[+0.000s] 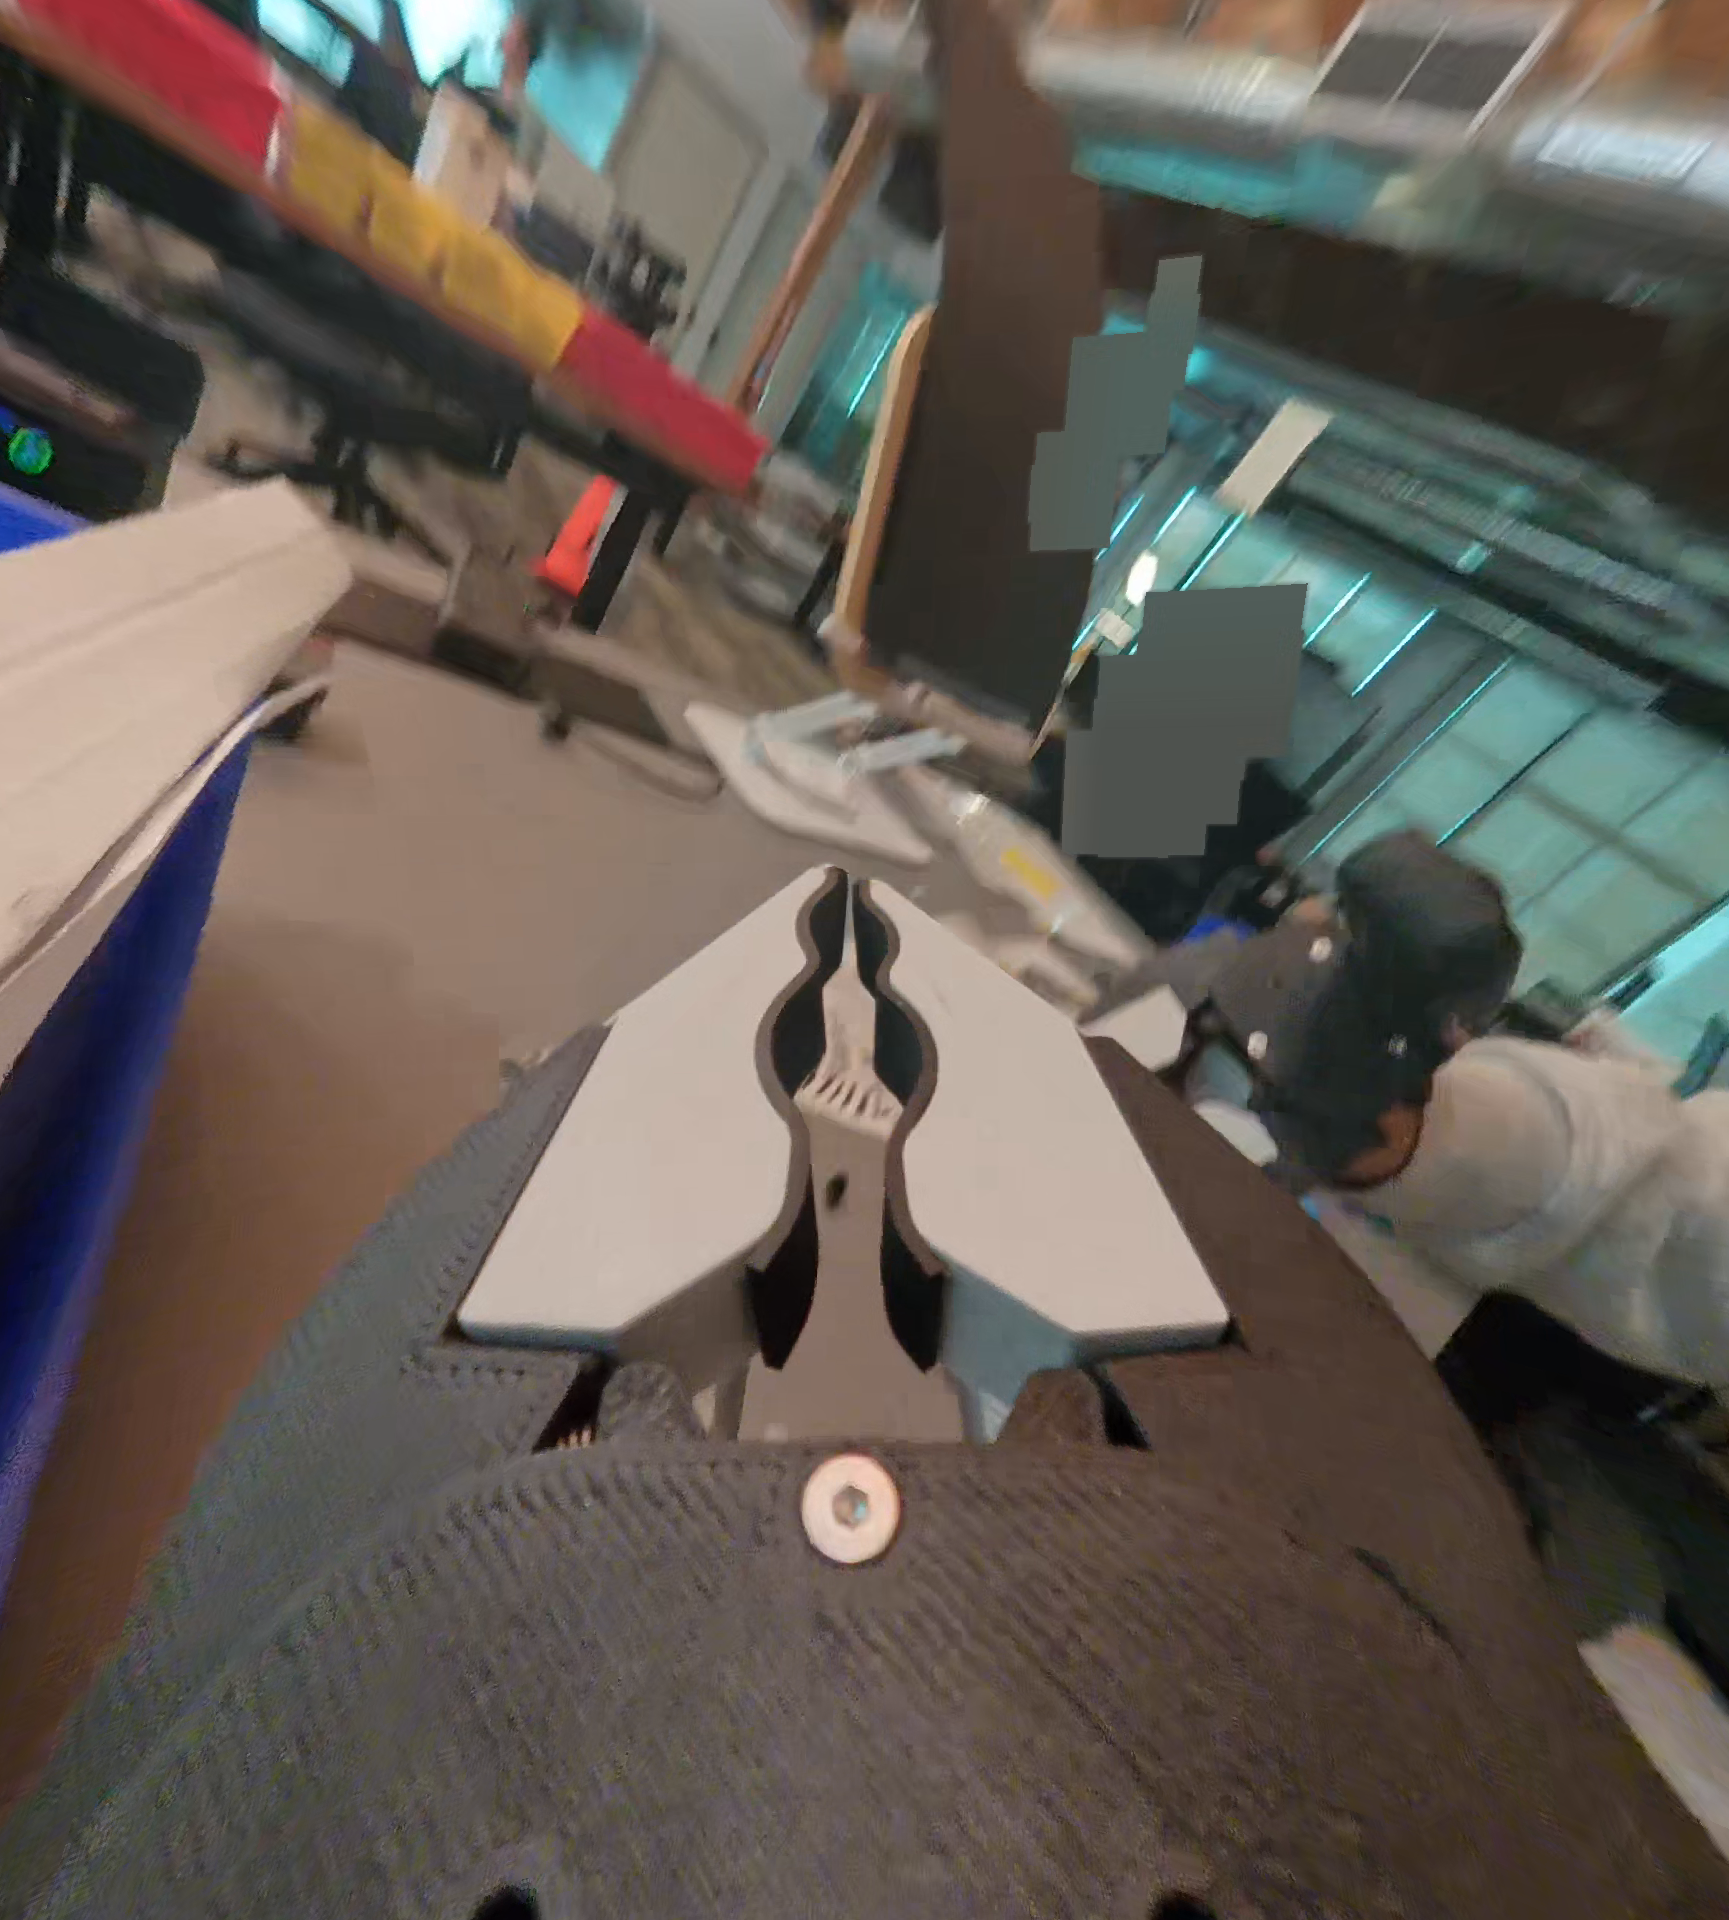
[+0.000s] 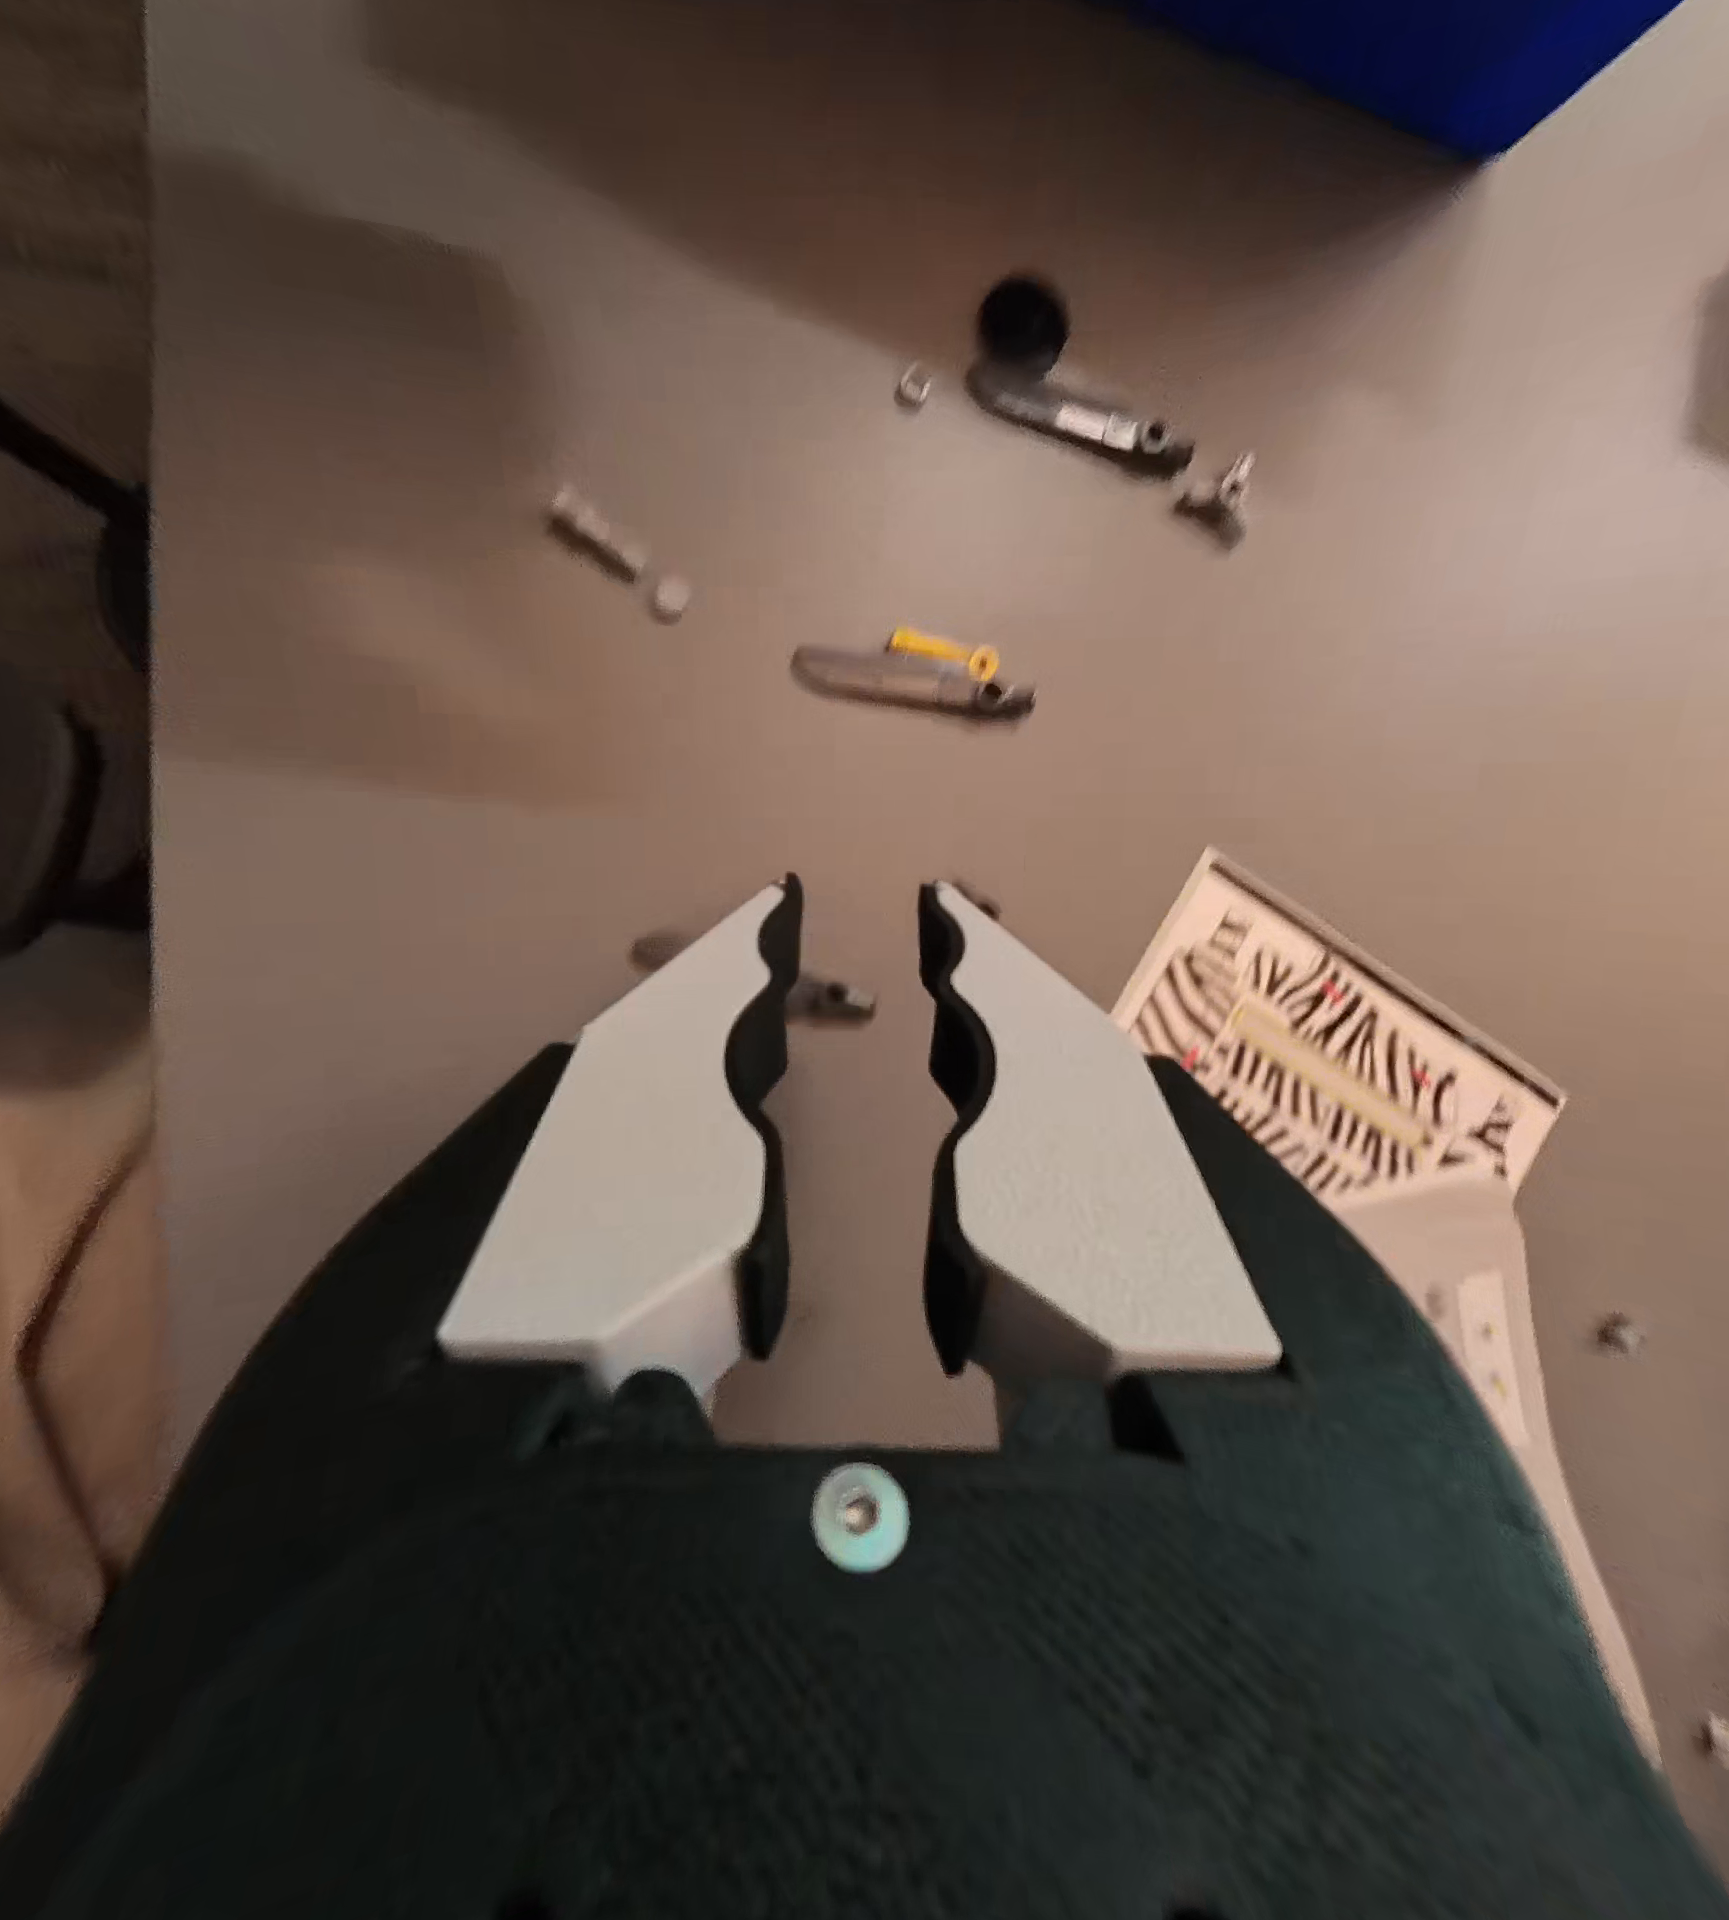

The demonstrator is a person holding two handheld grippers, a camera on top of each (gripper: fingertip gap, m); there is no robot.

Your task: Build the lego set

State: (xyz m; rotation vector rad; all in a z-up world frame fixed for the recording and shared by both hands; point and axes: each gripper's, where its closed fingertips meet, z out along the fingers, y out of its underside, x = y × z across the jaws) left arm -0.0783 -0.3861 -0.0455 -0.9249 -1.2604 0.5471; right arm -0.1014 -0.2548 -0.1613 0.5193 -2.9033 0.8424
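My left gripper (image 1: 844, 883) is lifted off the table and points out into the room, its fingertips touching. A grey lego piece (image 1: 836, 1188) with a hole and a ribbed end sits in the hollow between the pads. My right gripper (image 2: 860, 894) is open and empty above the grey table (image 2: 372, 831). Loose lego parts lie ahead of it: a grey beam with a yellow pin (image 2: 912, 681), a grey axle (image 2: 595, 545), a black wheel (image 2: 1021, 312) and a dark beam assembly (image 2: 1078, 416). A small dark piece (image 2: 829, 997) lies just under the right gripper's left finger.
The instruction booklet (image 2: 1338, 1070) lies open to the right of my right gripper. A blue bin (image 2: 1411, 62) stands at the far edge and shows in the left wrist view (image 1: 60, 1039). The table edge (image 2: 148, 727) runs down the left. A person in white (image 1: 1618, 1195) sits beyond. There is about 20 cm between the tips of the two grippers. About 11 cm separates my right fingertips from the grey axle (image 2: 595, 545). My right tips are roughly 15 cm from the dark beam assembly (image 2: 1078, 416). Both grippers' tips are roughly 15 cm from the black wheel (image 2: 1021, 312).
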